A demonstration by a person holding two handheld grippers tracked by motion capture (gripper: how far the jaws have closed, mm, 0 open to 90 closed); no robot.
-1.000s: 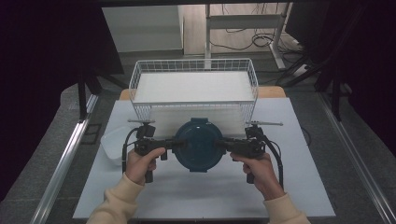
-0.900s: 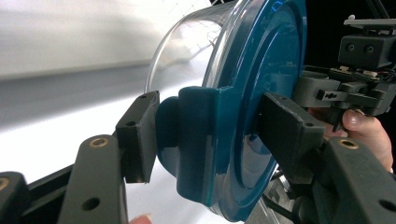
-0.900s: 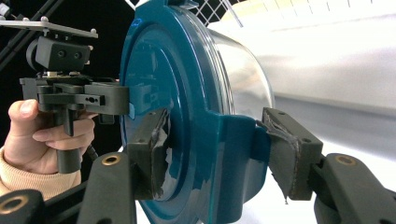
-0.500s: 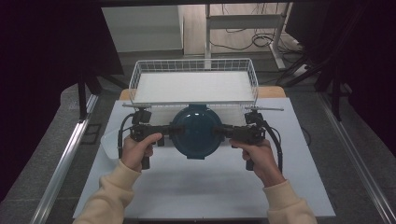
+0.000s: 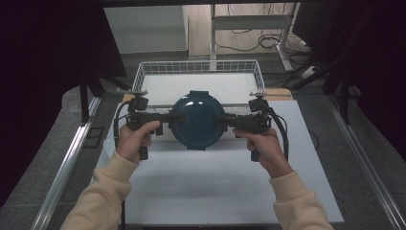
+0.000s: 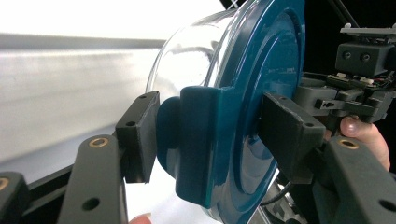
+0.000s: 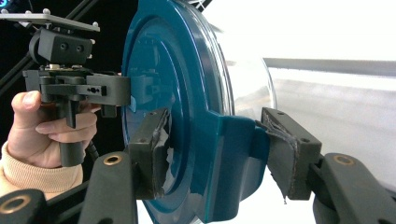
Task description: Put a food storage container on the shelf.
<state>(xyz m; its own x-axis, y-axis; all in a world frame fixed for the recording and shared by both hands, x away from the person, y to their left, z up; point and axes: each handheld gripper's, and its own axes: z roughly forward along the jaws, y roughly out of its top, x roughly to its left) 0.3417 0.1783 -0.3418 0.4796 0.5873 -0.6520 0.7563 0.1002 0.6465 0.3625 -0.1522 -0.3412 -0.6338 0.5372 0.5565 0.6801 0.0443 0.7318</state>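
A round clear bowl (image 6: pixel 187 51) with a dark teal lid (image 5: pixel 196 120) hangs in the air over the white table (image 5: pixel 215 182), just in front of the wire basket (image 5: pixel 198 63). My left gripper (image 5: pixel 170 117) is shut on the lid's left latch tab, one pad on top and one under it. My right gripper (image 5: pixel 224 120) is shut on the opposite tab in the same way. In the left gripper view my own gripper (image 6: pixel 212 133) clamps the teal tab. The right gripper view shows its own gripper (image 7: pixel 219 151) on the other tab, with worn pads (image 7: pixel 149 149).
The white wire basket stands at the table's far edge with a pale liner inside. Metal rails (image 5: pixel 67 163) run along both sides of the table. Cables trail from both grippers. Bare white tabletop lies below and in front of the hands.
Both hands have risen together with the lidded bowl between them, carrying it up off the table and toward the basket. Both grips look the same as before.
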